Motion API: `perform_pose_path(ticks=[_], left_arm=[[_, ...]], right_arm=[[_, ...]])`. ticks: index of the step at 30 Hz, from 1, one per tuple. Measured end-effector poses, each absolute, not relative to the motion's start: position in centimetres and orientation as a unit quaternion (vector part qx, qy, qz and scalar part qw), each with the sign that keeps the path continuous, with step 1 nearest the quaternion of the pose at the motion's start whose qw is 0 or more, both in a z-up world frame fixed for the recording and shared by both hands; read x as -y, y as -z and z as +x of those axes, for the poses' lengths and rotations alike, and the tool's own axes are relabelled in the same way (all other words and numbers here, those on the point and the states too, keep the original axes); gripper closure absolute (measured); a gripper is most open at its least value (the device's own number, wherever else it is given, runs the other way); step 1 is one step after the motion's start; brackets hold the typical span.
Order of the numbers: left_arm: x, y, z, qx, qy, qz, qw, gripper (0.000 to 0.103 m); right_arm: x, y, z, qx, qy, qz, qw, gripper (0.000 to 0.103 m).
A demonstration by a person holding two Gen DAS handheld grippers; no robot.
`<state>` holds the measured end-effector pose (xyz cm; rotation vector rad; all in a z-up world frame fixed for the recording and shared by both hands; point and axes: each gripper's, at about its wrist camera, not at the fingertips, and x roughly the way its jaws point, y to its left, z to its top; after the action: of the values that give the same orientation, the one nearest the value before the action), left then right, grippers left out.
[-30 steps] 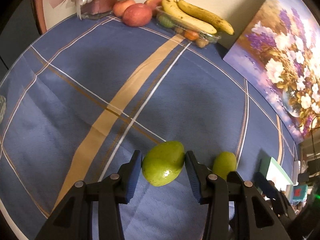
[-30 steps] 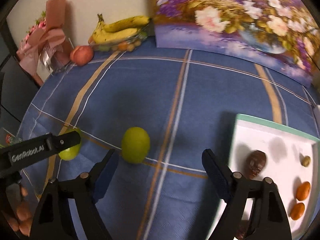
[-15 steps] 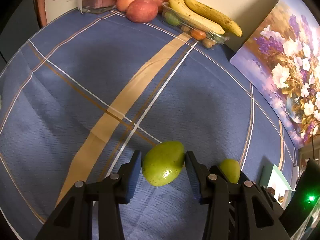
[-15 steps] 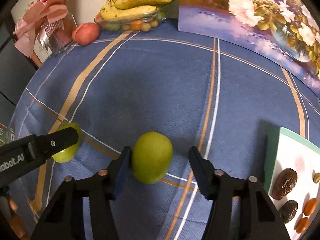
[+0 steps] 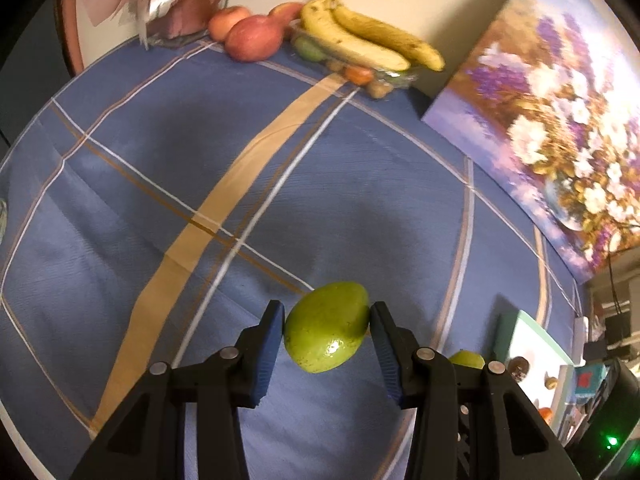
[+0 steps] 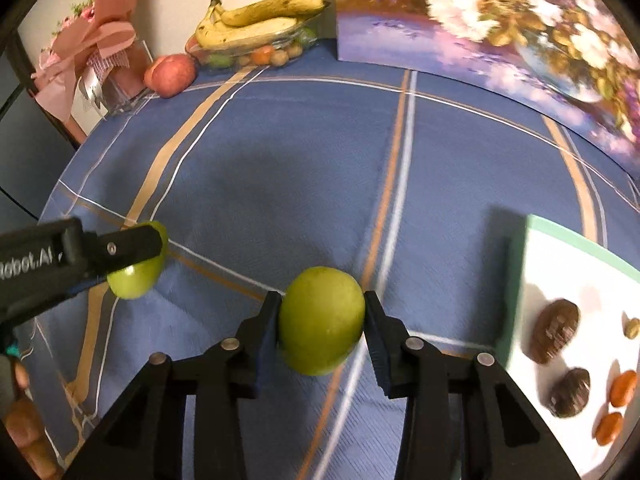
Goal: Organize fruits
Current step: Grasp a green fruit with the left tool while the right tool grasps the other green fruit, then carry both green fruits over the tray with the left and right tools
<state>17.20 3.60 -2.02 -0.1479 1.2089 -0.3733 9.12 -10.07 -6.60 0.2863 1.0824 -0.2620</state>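
In the left wrist view a green fruit (image 5: 326, 326) sits between the blue pads of my left gripper (image 5: 326, 316), which is shut on it just above the blue checked cloth (image 5: 200, 140). A second green fruit (image 6: 322, 320) fills the right gripper (image 6: 322, 312); its jaws are closing and both pads touch the fruit's sides. The right wrist view also shows the left gripper (image 6: 132, 256) at the left edge with its fruit (image 6: 136, 278). From the left wrist the second fruit (image 5: 464, 359) peeks out behind a finger.
A white tray with a green rim (image 6: 560, 240) lies at the right, holding dark brown pieces (image 6: 556, 330) and small orange fruits (image 6: 624, 388). At the back are bananas (image 6: 256, 20) on a clear box, a red apple (image 6: 172, 74), a pink bouquet (image 6: 92, 48) and a flower painting (image 6: 500, 28).
My right gripper came down around the second green fruit and its wide jaws closed onto it. The left gripper kept its hold on the first fruit.
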Motion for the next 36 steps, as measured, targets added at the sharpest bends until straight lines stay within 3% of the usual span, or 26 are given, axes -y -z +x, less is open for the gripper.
perform_pose_path(ticks=[16,36], left_arm=[[3.1,-0.9,8.9,-0.541,0.248,-0.013,0.804,0.056],[14.4,2.6,2.3,-0.547,0.326,0.109,0.763,0.056]], right_arm=[[15.0,2.5,-1.5,-0.477,0.175,0.179,0.842,0.061],[24.2,4.4,-8.8,-0.49,0.258,0.243,0.797,0.061]])
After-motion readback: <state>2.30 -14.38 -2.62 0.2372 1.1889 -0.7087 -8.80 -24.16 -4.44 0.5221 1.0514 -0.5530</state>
